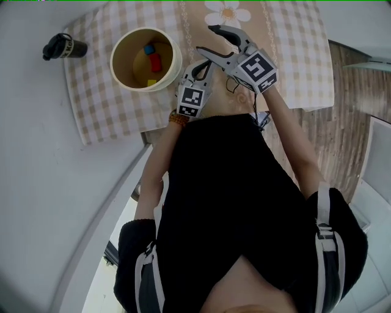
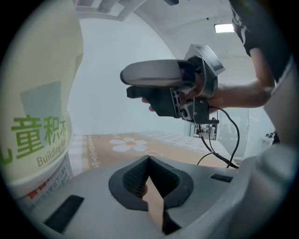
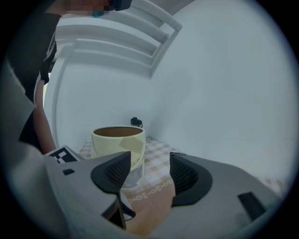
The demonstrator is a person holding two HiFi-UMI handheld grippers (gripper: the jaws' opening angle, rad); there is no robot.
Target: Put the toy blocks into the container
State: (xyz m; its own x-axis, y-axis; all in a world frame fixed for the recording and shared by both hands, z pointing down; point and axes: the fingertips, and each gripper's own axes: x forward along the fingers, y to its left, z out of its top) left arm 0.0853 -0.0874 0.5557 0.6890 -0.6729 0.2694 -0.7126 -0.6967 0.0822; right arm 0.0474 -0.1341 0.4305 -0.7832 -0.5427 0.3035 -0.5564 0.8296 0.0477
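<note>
1. A round cream container is seen standing upright and open-topped on a checked cloth, toward the cloth's left part in the head view
2. Three toy blocks, one blue, one red and one yellow, are seen lying apart on the container's floor; no block can be seen on the cloth outside it
3. The left gripper is held just beside the container's right side, and its jaws are pressed together with nothing between them, as shown in the left gripper view
4. In that same view the container's wall, printed with green characters, fills the left edge, very close to the jaws
5. The right gripper is held above the cloth's tan middle band, beside the left gripper and farther from the container; its jaws are spread wide and nothing is gripped
6. In the right gripper view only cloth is seen between the parted jaws, with the container standing beyond the left one
7. A white flower print is seen on the tan band past the right gripper
8. A small dark bottle is seen at the cloth's far left corner, apart from the container
</note>
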